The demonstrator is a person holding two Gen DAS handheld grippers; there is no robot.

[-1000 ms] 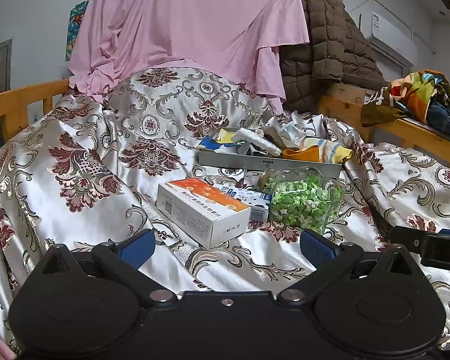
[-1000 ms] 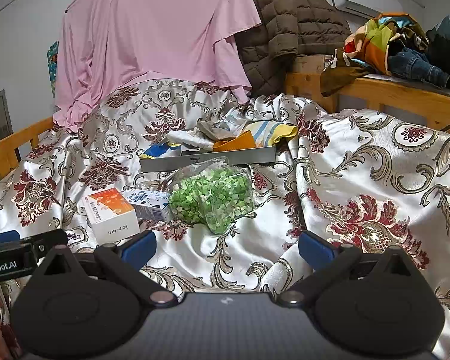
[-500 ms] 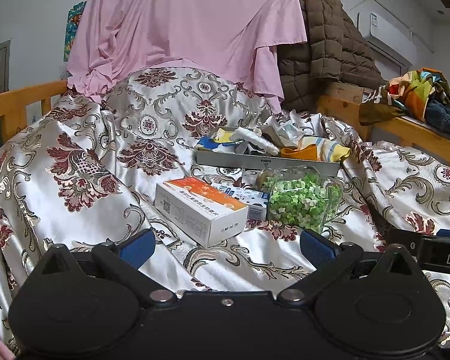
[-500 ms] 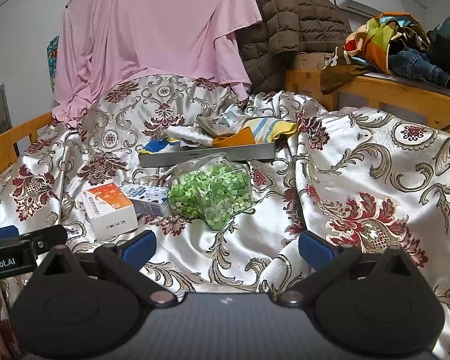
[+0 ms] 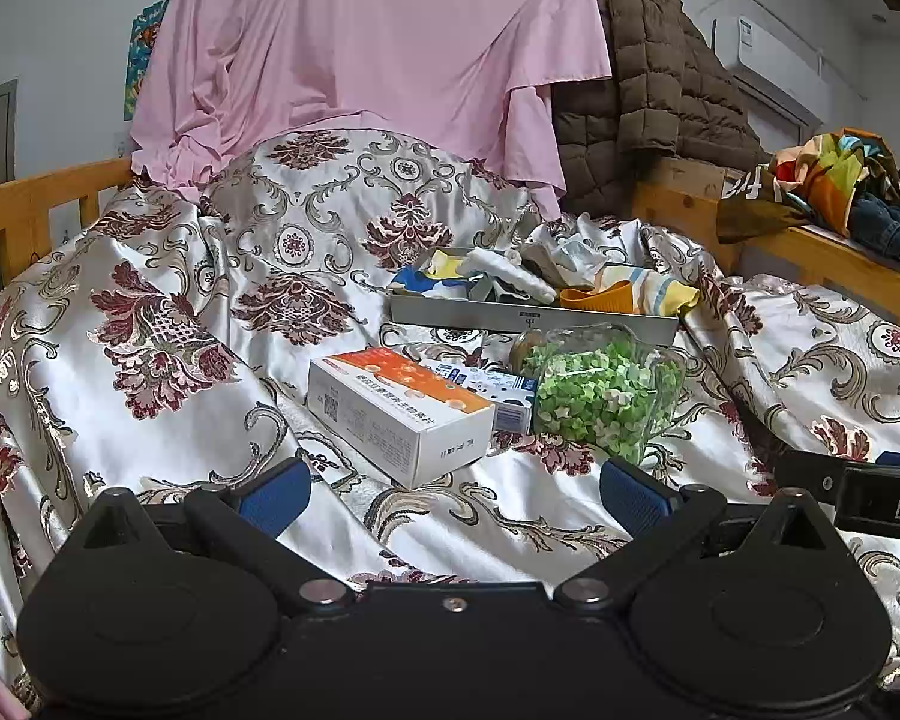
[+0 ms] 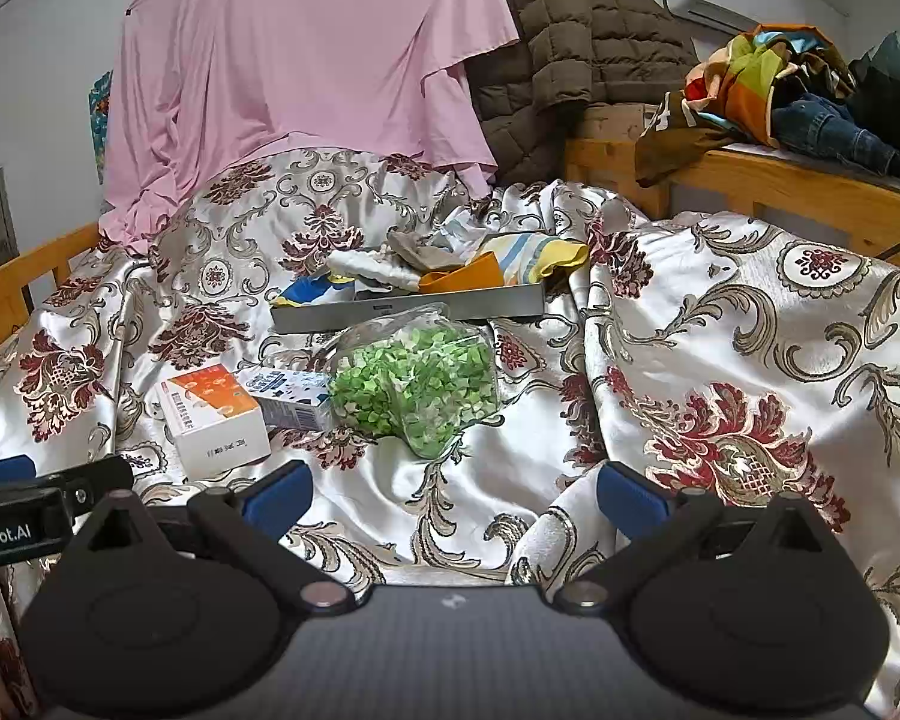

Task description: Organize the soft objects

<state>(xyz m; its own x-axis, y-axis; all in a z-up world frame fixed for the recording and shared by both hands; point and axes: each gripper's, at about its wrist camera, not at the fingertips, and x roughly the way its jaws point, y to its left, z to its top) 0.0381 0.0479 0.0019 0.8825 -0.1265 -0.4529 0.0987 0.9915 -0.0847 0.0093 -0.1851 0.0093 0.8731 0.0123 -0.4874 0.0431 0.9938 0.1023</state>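
Soft cloths and socks in white, orange, yellow-striped and blue [image 5: 546, 285] [image 6: 450, 267] are being held in a shallow grey metal tray [image 5: 534, 321] [image 6: 408, 312] lying far back on the bed, with several pieces spilling over its rim. Just near of the tray, a clear plastic bag of small green pieces [image 5: 600, 393] [image 6: 417, 387] is being pressed against a small blue-and-white carton [image 5: 492, 387] [image 6: 291, 393], which is touching a white box with an orange top [image 5: 399, 414] [image 6: 213, 414] on its left. All of this is being carried by a rumpled silver satin bedspread with maroon floral motifs [image 5: 162, 324] [image 6: 750, 360], bordered left and right by wooden bed rails [image 5: 24, 204] [image 6: 810, 180]. A strip of bare bedspread is being left open between the boxes and both grippers. The left gripper [image 5: 455, 491] is being held spread wide and empty, low over the near cloth. The right gripper [image 6: 455, 491] is likewise being held wide apart, gripping nothing, with a raised fold of bedspread just in front of its right finger.
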